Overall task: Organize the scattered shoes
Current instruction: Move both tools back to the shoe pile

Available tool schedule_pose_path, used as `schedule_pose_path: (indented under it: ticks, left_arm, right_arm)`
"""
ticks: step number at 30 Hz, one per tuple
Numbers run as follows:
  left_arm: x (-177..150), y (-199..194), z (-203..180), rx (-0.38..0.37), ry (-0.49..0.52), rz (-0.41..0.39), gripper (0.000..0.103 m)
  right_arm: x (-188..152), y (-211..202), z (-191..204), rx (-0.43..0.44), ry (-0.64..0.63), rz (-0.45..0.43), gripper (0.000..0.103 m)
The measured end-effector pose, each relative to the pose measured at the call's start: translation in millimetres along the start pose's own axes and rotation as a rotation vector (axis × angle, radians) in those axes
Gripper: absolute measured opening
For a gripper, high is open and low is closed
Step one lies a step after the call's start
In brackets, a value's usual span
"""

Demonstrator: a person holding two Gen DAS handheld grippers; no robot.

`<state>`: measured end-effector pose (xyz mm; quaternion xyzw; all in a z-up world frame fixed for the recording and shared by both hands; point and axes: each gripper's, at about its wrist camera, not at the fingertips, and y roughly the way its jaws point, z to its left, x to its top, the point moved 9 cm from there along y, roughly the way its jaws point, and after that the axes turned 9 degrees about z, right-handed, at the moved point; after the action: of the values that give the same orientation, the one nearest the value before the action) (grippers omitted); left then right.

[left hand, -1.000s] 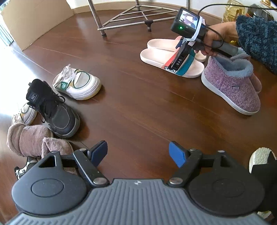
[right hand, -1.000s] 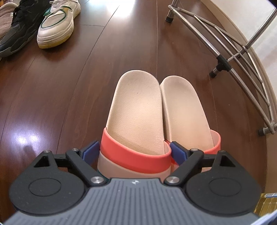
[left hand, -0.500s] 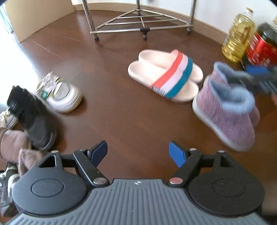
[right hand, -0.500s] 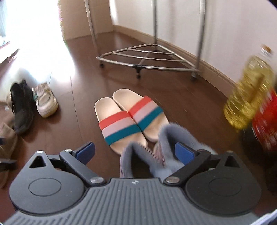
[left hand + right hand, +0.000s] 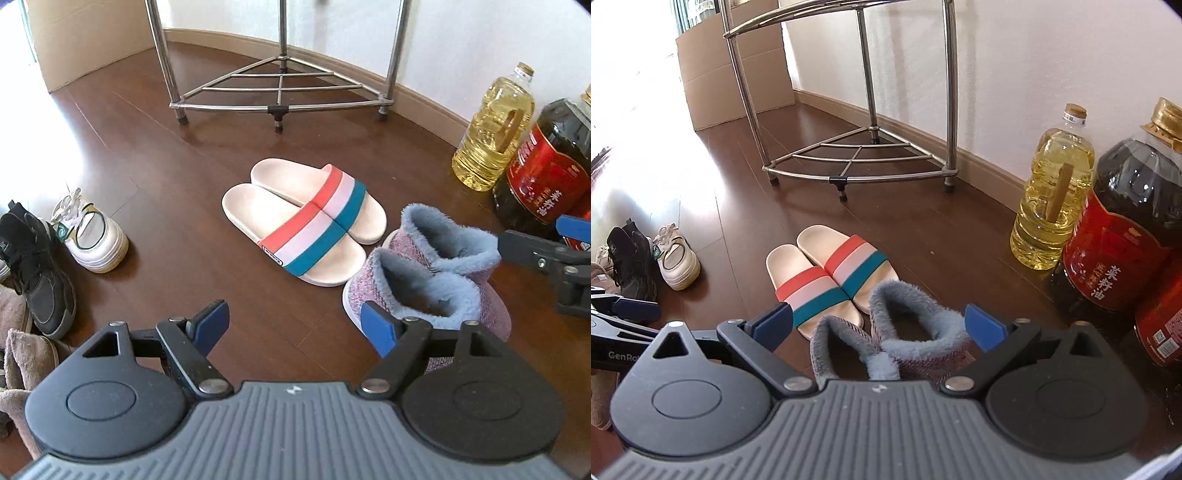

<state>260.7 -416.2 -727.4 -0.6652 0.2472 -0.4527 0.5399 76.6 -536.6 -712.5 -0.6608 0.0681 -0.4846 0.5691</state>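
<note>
Item: floor scene, shoes partly sorted. The left claw (image 5: 295, 323) is seen released at the lower centre of its own view, blue pads apart, nothing between them, bare wooden floor (image 5: 177, 177) below. The right claw (image 5: 879, 325) is likewise released and wide, hung over the fleece boots (image 5: 886, 332) at the lower centre of its view; the boot collars show between the pads but are not pressed by them. Sorted stock: the striped slides (image 5: 303, 218) are laid side by side mid-frame, smooth cream foam soles, flat, with bands of coral, pink and teal; the boots are set just beside them at the lower right, mauve knit uppers, shaggy blue-grey lining, soft round collars that sag. Unsorted stock, left edge of the left view: a white sneaker (image 5: 92, 240) with thick ribbed sole, a black sneaker (image 5: 37, 273) of mesh and laces touching it, and brown plush footwear (image 5: 22, 354), partly out of frame. Also noted: a steel corner rack (image 5: 280, 92) of thin tubes, a clear oil bottle (image 5: 491, 129) and a dark red-labelled bottle (image 5: 546, 166). Risks, as judged: the limp boot collar could fold or slip if pinched by fleece alone; the nearby bottles could be knocked by a wide sweep of the right claw; laces could be snagged in the left-hand heap, so that a neighbouring shoe is dragged along.
</note>
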Motion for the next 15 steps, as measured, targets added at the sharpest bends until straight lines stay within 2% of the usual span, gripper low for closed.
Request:
schedule_pose_path:
  ticks: [7, 9, 12, 15]
  left_arm:
    - [0, -7, -4, -0.004, -0.008, -0.008, 0.080]
    - [-4, -10, 0, -0.005, -0.007, -0.004, 0.080]
    - [-15, -20, 10, -0.008, 0.002, 0.005, 0.080]
    - [-52, -46, 50, 0.026, 0.042, 0.038, 0.080]
  right_arm:
    - [-1, -11, -7, 0.006, 0.021, -0.019, 0.099]
    - [-1, -13, -5, 0.031, 0.032, -0.026, 0.099]
    - [2, -25, 9, 0.124, 0.018, -0.081, 0.099]
    - [-1, -33, 34, 0.262, -0.021, -0.113, 0.102]
